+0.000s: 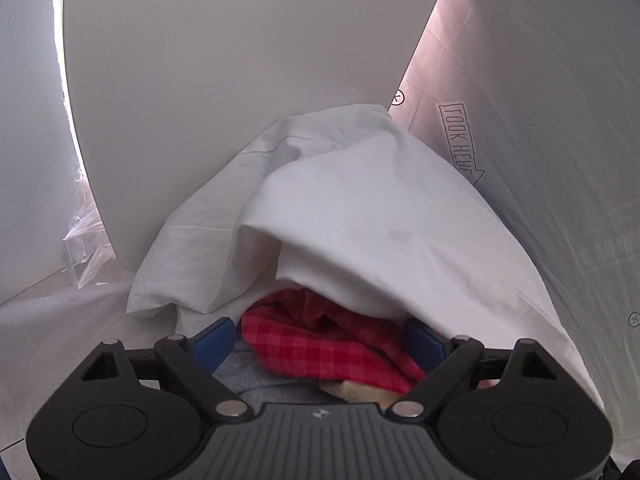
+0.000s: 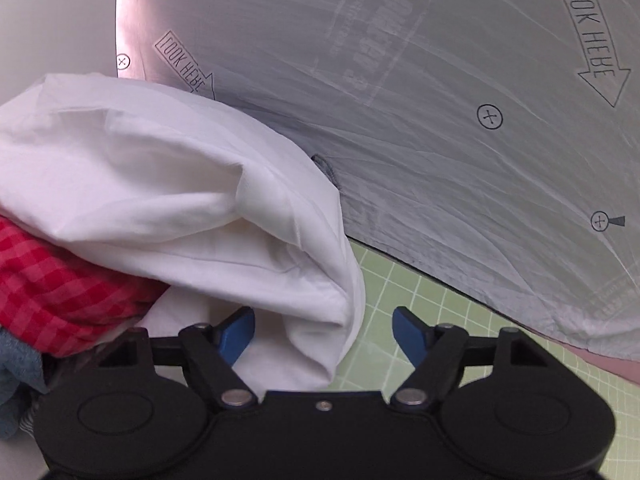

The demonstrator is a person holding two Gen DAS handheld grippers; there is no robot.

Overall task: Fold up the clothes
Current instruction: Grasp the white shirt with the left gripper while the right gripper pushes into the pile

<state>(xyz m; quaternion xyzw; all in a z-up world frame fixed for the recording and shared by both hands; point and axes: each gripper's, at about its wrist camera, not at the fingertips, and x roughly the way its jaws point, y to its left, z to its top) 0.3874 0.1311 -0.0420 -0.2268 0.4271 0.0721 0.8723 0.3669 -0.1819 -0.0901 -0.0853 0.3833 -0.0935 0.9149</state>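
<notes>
The white cloth [image 1: 340, 216] lies heaped over a red checked garment [image 1: 320, 348] and a grey one [image 1: 248, 380], against a plastic-covered sheet [image 2: 440, 120] at the edge of the green cutting mat [image 2: 420, 320]. The left gripper [image 1: 320, 338] stands with jaws apart around the red fabric, and the right gripper [image 2: 324, 334] has a fold of the white cloth between its spread jaws, neither pad pressing. I'd pinch one layer only, near a hem, so the heap stays put.
</notes>
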